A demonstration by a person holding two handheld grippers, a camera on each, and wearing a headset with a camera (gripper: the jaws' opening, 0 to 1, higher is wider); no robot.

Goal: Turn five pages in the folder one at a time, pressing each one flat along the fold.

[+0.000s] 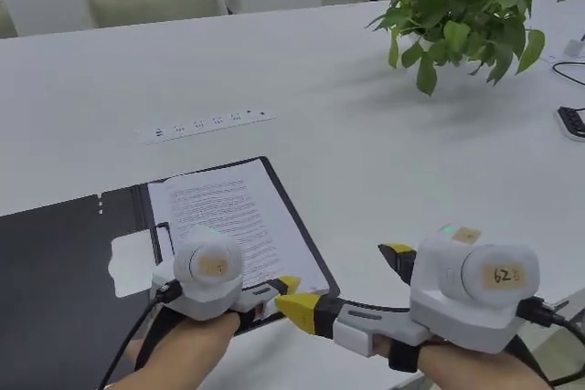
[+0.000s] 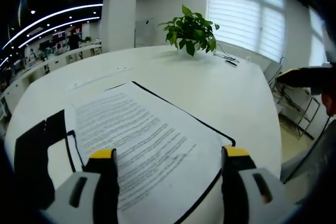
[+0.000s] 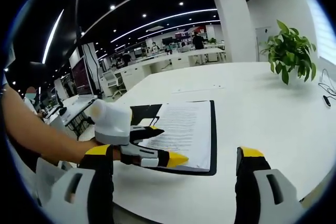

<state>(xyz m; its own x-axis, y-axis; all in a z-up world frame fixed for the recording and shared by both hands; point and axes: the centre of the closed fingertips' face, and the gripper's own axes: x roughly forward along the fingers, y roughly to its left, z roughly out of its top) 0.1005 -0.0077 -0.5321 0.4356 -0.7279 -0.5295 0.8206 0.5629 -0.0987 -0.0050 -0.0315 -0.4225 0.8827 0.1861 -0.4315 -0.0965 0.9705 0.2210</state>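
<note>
- Stretching away from the person is a wide white table [image 1: 384, 162]; a flat socket strip [image 1: 208, 122] is set into its top, a leafy potted plant [image 1: 466, 6] stands at the far right, and a black power block [image 1: 571, 121] with cables lies at the right edge
- the room around it is a large open office; the gripper views show white pillars, long ceiling light strips, rows of desks with people far off, and slatted blinds over the windows behind the plant
- the black folder [image 1: 55, 271] lies open and flat at the near left of the table, its spread width running left to right, with its right near corner close to the table's near edge
- a printed page [image 1: 228, 212] lies on the folder's right half; its long axis runs away from the person, the far end leaning a little to the left, with the top of the text on the far side
- the left gripper [image 2: 169, 153] has its jaws spread wide over the near end of the page; whether they touch the paper cannot be told
- the right gripper [image 1: 347, 278] is also spread wide, holding nothing; it hangs over bare table just right of the folder's near corner, one yellow tip close to the left gripper's tip
</note>
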